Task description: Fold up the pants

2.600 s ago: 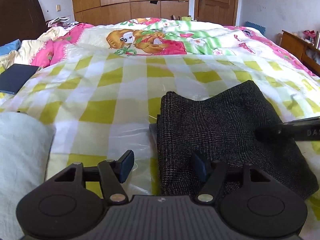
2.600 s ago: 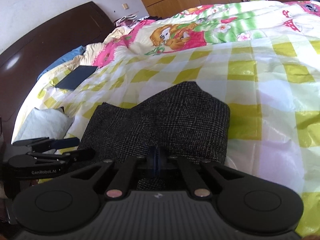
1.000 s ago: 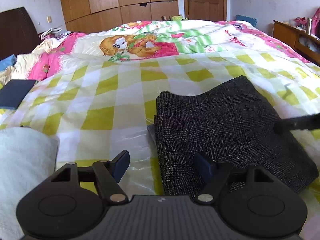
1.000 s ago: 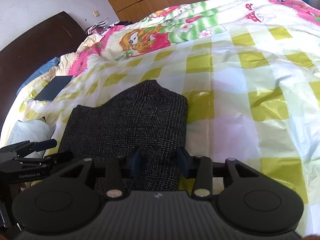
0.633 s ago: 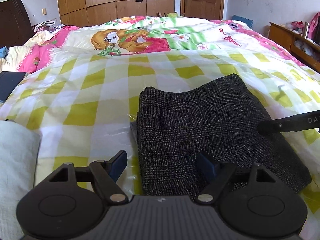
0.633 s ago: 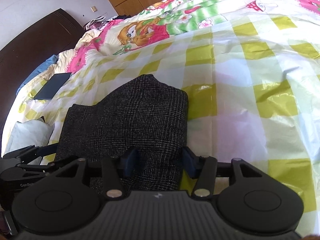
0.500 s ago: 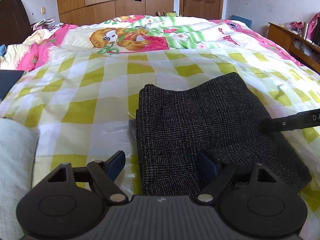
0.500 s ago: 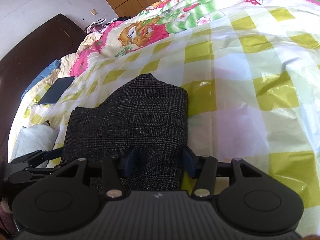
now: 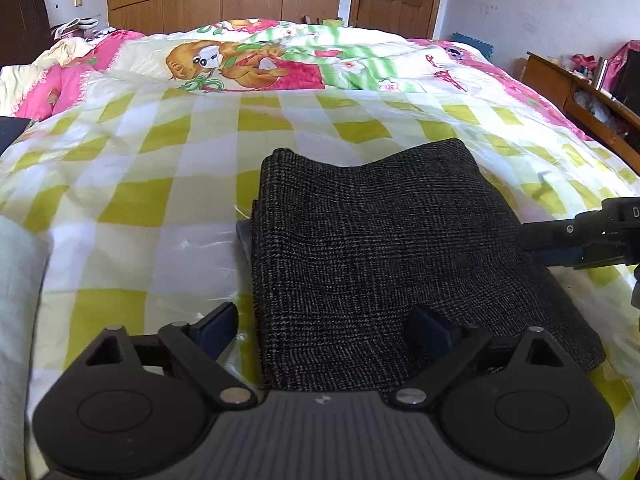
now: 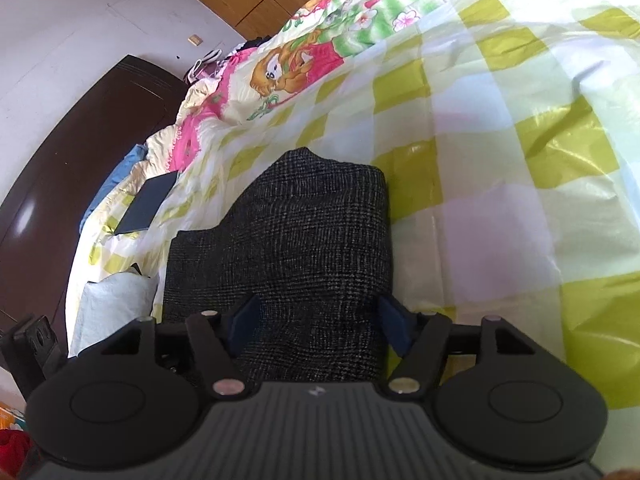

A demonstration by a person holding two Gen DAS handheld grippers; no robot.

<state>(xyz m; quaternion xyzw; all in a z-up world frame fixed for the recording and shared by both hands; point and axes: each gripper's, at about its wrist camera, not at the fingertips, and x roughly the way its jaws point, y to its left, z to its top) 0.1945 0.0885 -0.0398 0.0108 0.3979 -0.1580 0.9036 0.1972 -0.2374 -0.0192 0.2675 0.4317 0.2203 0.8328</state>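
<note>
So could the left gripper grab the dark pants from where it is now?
Probably yes. The left gripper has just opened wide, and the near left corner of the folded pants lies between its fingers with nothing on top or in front.

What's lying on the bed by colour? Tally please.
Dark grey checked folded pants: 1
Dark navy flat rectangular item: 1
White quilted cloth: 1
Total: 3
</note>
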